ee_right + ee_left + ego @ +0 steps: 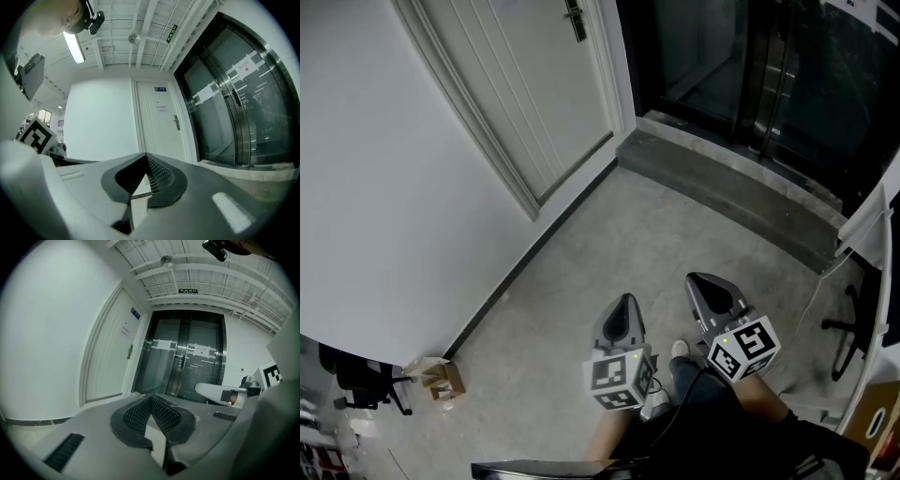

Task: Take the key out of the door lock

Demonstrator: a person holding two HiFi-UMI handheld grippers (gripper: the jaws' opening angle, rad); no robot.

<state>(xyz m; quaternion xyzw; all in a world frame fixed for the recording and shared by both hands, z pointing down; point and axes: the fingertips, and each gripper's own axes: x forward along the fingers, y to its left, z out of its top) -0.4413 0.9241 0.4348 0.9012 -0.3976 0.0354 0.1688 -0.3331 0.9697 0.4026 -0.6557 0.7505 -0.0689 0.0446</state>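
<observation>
Both left tool point(624, 305) and right tool point(705, 284) empty, jaws together, apart from dark handle point(575, 21) on white door point(520, 89).

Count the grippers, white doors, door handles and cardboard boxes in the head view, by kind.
Grippers: 2, the left gripper and the right gripper
White door: 1
Door handle: 1
Cardboard box: 1
Total: 5

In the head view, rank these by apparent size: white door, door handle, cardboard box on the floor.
White panelled door
Small brown cardboard box
Dark metal door handle
The last two look close; the handle is farther away.
</observation>
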